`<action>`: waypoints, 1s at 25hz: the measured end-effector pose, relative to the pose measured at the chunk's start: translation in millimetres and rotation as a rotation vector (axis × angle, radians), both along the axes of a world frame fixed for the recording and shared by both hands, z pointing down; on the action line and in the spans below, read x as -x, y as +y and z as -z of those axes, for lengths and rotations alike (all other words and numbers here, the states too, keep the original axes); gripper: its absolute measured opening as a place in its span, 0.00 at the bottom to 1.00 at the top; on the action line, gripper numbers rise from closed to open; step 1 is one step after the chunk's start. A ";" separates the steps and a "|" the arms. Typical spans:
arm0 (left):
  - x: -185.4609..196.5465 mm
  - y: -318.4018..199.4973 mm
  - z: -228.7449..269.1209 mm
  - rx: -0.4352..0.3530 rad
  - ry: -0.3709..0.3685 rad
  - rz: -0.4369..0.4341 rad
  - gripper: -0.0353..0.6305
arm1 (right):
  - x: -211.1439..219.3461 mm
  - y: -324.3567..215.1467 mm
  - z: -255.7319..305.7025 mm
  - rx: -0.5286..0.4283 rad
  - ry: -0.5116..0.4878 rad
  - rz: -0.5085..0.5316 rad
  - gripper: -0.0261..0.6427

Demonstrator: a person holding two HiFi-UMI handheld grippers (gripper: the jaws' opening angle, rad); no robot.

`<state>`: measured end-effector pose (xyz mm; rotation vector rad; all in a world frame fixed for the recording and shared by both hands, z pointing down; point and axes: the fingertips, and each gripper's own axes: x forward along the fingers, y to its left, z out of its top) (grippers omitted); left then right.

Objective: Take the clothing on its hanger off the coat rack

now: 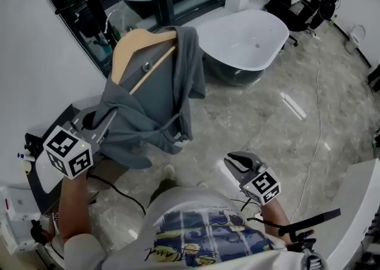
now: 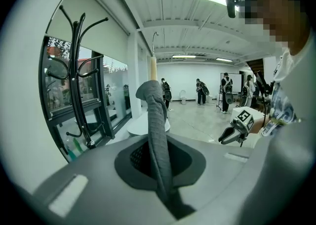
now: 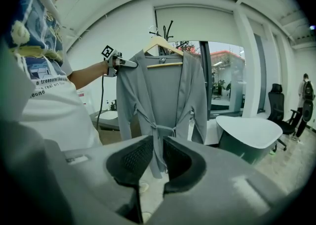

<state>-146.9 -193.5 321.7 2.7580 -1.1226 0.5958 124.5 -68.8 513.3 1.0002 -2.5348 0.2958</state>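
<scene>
Grey robe (image 1: pixel 155 99) in left gripper (image 1: pixel 101 124)

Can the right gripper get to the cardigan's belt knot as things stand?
Probably yes. The right gripper is empty, jaws slightly apart, facing the belt knot of the cardigan with only open air between. The left gripper holds the cardigan up by its shoulder, clear of that path.
</scene>
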 end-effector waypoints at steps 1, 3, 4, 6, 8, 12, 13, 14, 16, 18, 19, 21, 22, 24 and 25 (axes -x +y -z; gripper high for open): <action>-4.4 11.2 1.7 0.002 -0.001 -0.002 0.06 | -0.2 2.2 -1.3 0.004 -0.002 0.010 0.14; -13.8 33.5 4.9 0.005 -0.002 -0.005 0.06 | -1.2 7.2 -5.0 0.016 -0.002 0.031 0.13; -17.8 43.5 5.4 0.004 0.000 -0.008 0.06 | -2.4 9.3 -7.8 0.023 0.001 0.040 0.13; -24.5 60.6 5.3 0.000 0.005 -0.014 0.06 | -3.5 11.4 -11.1 0.029 0.003 0.056 0.13; -31.2 77.3 3.3 -0.002 0.011 -0.021 0.06 | -1.9 14.3 -10.1 0.023 -0.002 0.076 0.12; -47.9 122.9 -4.9 -0.008 0.010 -0.034 0.06 | -7.2 30.4 -18.6 0.012 -0.005 0.093 0.11; -52.3 133.0 -5.2 -0.012 0.008 -0.037 0.06 | -8.8 33.4 -19.0 0.008 -0.005 0.097 0.11; -56.0 140.2 -4.6 -0.016 0.007 -0.039 0.06 | -9.4 34.7 -17.9 0.006 -0.006 0.101 0.11; -59.7 145.6 -1.8 -0.018 0.010 -0.043 0.06 | -8.6 32.3 -14.2 0.005 -0.004 0.110 0.10; -59.9 144.9 1.4 -0.017 0.015 -0.046 0.06 | -6.0 26.4 -11.0 0.008 0.001 0.114 0.09; -59.7 144.4 2.7 -0.016 0.016 -0.049 0.06 | -4.9 23.6 -9.9 0.009 0.004 0.115 0.09; -59.6 145.6 4.4 -0.016 0.013 -0.057 0.06 | -2.1 20.0 -6.9 0.006 0.008 0.118 0.09; -60.1 147.5 4.6 -0.017 0.012 -0.061 0.06 | -0.8 19.2 -5.1 0.002 0.008 0.119 0.08; -61.9 152.4 4.1 -0.018 0.011 -0.070 0.06 | -0.8 18.2 -3.2 -0.006 0.010 0.111 0.07; -62.8 154.6 3.9 -0.018 0.011 -0.076 0.06 | -1.5 17.4 -2.6 -0.007 0.013 0.104 0.07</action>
